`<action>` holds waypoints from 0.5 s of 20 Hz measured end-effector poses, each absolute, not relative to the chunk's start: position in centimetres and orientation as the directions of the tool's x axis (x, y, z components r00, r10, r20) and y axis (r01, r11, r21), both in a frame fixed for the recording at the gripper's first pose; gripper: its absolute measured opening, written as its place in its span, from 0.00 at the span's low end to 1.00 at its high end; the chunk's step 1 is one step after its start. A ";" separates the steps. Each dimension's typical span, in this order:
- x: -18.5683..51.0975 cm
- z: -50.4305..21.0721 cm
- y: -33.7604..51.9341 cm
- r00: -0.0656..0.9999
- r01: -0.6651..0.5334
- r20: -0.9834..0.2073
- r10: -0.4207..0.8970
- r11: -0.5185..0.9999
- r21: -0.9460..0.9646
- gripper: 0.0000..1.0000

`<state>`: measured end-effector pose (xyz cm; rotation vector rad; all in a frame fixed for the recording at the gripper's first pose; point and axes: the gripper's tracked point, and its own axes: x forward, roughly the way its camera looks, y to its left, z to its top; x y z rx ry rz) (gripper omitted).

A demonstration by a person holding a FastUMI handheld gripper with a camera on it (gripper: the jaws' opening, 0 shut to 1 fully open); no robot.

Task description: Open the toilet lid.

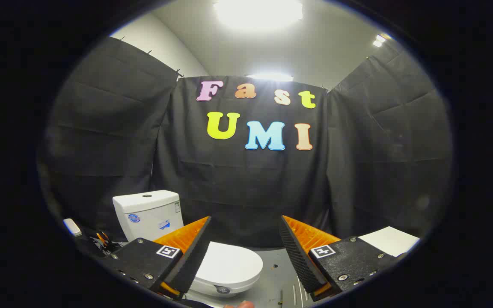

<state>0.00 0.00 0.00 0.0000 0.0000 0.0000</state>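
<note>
The gripper [245, 252] has its fingers [193, 256] spread wide apart, gripping nothing. Just ahead, the closed white toilet lid [229, 265] lies flat on the bowl, partly behind one finger and reaching into the gap between the two. Beyond the lid stands the white tank [148, 214], against the black cloth wall [246, 192], with a white sheet [390, 240] lying past the other finger
</note>
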 end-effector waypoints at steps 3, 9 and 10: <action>0.2 -0.6 0.5 1.000 -0.010 -0.020 0.010 1.000 -0.007 0.95; 0.6 -2.1 1.0 0.998 -0.030 -0.059 0.030 1.000 -0.001 0.95; 0.6 -2.2 1.1 0.997 -0.031 -0.066 0.031 1.000 0.002 0.95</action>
